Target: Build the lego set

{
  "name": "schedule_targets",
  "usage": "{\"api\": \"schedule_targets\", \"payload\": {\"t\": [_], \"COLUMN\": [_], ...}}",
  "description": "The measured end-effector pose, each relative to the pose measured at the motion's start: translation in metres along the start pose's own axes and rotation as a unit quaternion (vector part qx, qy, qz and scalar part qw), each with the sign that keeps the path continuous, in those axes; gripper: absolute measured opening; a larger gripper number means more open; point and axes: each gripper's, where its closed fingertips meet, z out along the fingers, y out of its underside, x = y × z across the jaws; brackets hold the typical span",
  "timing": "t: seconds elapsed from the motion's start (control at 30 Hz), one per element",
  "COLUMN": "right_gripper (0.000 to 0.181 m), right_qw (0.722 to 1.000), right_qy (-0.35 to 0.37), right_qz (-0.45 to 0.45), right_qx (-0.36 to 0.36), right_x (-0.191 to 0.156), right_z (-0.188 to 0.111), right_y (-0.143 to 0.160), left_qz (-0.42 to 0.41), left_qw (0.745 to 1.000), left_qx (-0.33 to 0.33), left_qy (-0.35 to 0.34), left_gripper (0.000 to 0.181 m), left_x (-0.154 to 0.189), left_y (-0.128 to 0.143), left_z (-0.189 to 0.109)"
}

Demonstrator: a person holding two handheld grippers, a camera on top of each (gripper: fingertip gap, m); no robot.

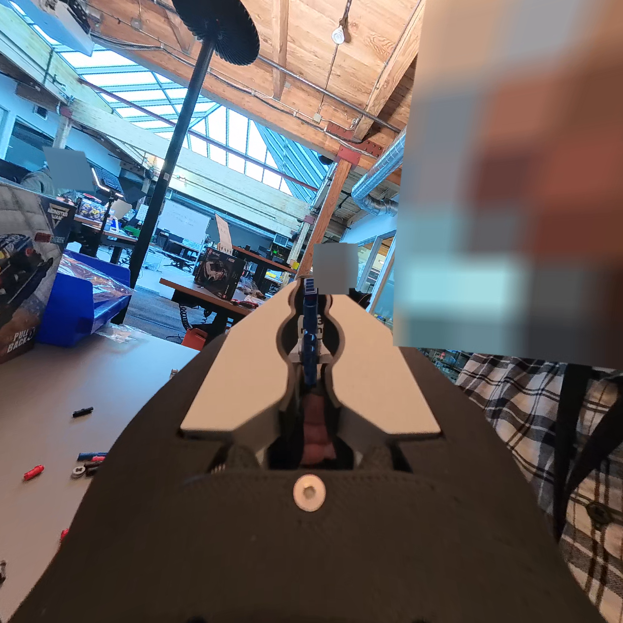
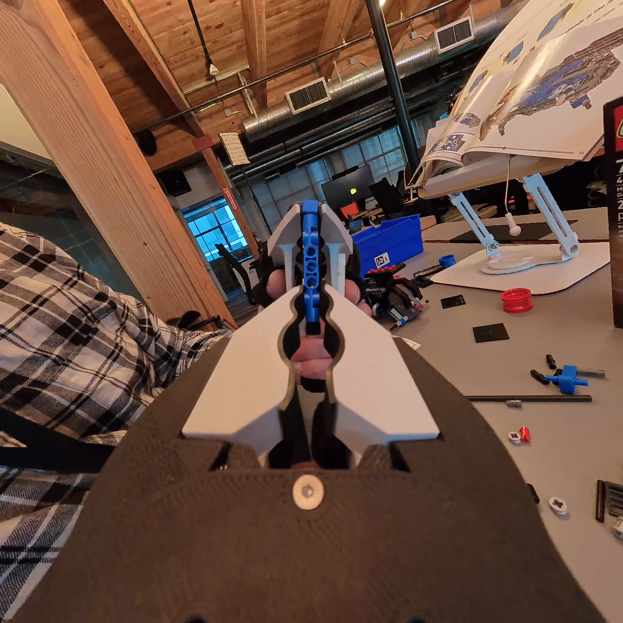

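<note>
A blue holed lego beam (image 2: 310, 259) is held in the air between my two grippers, which point at each other. In the right wrist view my right gripper (image 2: 312, 295) is shut on the beam's near end. My left gripper (image 2: 310, 215) is shut on its far end, with a hand behind it. In the left wrist view the left gripper (image 1: 312, 288) is shut on the same beam (image 1: 310, 323), seen edge-on and dark. The right gripper behind it is mostly hidden. A partly built black model (image 2: 394, 293) lies on the grey table (image 2: 472, 354).
A red wheel hub (image 2: 516, 300), a blue connector (image 2: 568, 379), a long black axle (image 2: 529, 398) and small pins lie at the right. An instruction booklet (image 2: 526, 101) rests on a white stand. There is also a blue bin (image 1: 77, 303), a set box (image 1: 23, 269) and a person in a plaid shirt (image 2: 67, 320). Some 4 cm of space lies between my two pairs of fingers.
</note>
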Motion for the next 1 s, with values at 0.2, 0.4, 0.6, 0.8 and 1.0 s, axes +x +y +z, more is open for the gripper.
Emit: {"api": "schedule_targets", "payload": {"t": [0.2,0.4,0.6,0.8,1.0], "right_gripper": [0.005,0.004,0.004,0.004,0.005], "right_qw": [1.000,1.000,0.999,0.996,0.996], "right_qy": [0.003,0.008,0.009,0.013,0.010], "right_qz": [-0.003,-0.012,-0.031,-0.052,-0.015], "right_qx": [-0.005,-0.016,-0.030,-0.074,-0.088], "right_x": [0.000,0.000,-0.001,0.000,0.006], "right_z": [0.000,0.001,0.000,0.005,0.007], "right_y": [0.002,0.004,0.006,0.019,0.026], "left_qz": [0.049,0.092,0.057,0.048,0.064], "left_qw": [0.998,0.993,0.996,0.991,0.987], "left_qx": [-0.027,-0.057,-0.068,-0.123,-0.140], "left_qy": [-0.020,-0.039,-0.019,-0.015,-0.038], "left_gripper": [0.007,0.008,0.008,0.009,0.009], "left_x": [-0.001,-0.003,0.003,0.001,-0.007], "left_y": [0.004,0.007,0.011,0.022,0.019], "left_z": [-0.002,-0.004,-0.003,-0.005,-0.014]}}
